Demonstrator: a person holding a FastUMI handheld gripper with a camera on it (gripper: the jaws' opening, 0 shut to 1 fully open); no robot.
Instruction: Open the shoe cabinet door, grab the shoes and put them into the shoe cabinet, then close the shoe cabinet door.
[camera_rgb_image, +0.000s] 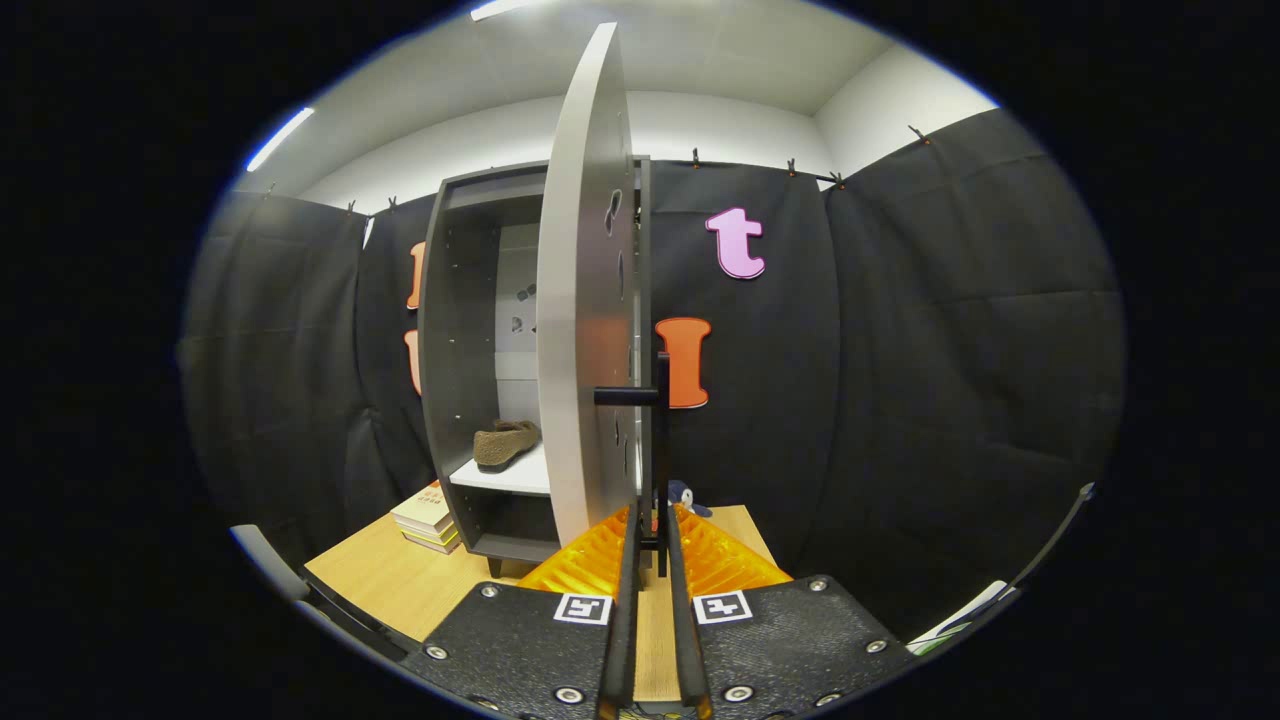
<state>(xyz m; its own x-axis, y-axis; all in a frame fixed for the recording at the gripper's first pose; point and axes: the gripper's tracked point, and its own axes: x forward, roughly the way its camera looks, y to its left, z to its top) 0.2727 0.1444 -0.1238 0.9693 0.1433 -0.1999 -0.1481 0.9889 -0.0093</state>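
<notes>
The dark grey shoe cabinet (462, 330) stands on the wooden table (400, 585) with its pale door (588, 300) swung out edge-on toward me. A brown shoe (506, 444) lies on the white shelf inside. The door's black handle (660, 440) is a vertical bar, and its lower end runs down between my fingers. My gripper (652, 528) is shut on that bar, with the two fingers nearly touching just below the door's lower edge.
A stack of books (430, 516) lies on the table left of the cabinet's foot. A small blue and white object (690, 495) sits behind the fingers to the right of the door. Black cloth walls close in at the back and right.
</notes>
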